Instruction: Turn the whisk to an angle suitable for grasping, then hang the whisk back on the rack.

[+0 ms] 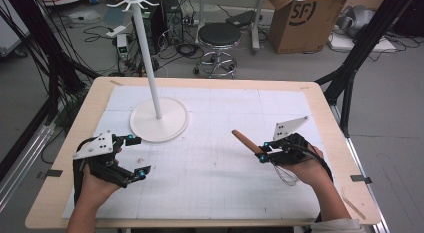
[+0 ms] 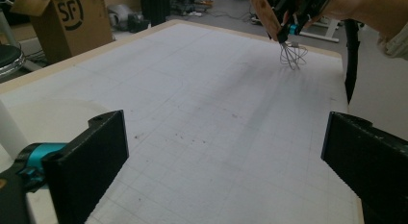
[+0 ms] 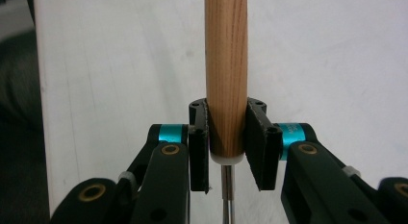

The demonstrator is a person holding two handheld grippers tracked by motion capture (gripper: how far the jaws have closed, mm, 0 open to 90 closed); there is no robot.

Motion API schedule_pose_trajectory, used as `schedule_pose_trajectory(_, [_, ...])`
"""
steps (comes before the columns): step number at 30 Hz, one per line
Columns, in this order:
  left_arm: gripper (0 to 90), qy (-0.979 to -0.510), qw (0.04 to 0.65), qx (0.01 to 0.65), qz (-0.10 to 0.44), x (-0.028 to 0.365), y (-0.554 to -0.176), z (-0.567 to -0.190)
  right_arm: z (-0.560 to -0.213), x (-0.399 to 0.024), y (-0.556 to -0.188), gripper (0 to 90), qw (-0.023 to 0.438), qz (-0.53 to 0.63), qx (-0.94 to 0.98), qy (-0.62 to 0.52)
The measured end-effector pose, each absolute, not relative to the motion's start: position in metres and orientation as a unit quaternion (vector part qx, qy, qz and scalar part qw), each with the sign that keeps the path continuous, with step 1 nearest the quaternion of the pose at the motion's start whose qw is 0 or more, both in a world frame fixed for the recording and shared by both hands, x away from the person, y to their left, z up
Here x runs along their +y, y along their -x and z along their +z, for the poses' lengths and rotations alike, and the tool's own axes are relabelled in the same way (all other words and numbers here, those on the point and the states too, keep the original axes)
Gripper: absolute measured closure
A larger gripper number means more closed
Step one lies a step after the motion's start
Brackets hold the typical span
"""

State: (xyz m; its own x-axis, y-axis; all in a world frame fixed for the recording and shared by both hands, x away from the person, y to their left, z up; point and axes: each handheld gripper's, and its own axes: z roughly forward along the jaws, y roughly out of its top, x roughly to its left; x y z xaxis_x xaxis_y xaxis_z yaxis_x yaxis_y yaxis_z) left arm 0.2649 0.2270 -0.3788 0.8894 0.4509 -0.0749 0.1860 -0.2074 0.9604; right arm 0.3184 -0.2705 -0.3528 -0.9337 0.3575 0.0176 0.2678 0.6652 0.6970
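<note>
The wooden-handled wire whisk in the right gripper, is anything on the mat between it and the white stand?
Nothing visible: bare mat lies between the wooden-handled wire whisk and the white stand's round base.

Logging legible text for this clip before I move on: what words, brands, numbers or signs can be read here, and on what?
"SF", dark letters in a ring, on the side of the cardboard box on the floor beyond the table; it reads the same in the left gripper view.
A device with a small green display among the floor cables: too small to read.
Nothing else legible.
</note>
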Motion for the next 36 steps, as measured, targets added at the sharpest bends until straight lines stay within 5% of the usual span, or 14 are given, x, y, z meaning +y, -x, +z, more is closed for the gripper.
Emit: schedule_pose_trajectory(36, [3.0,-0.765,0.601,0.2,0.115,0.226,-0.266,-0.372,-0.277,-0.223,-0.334,73.5,0.064,0.517,0.847,-0.109])
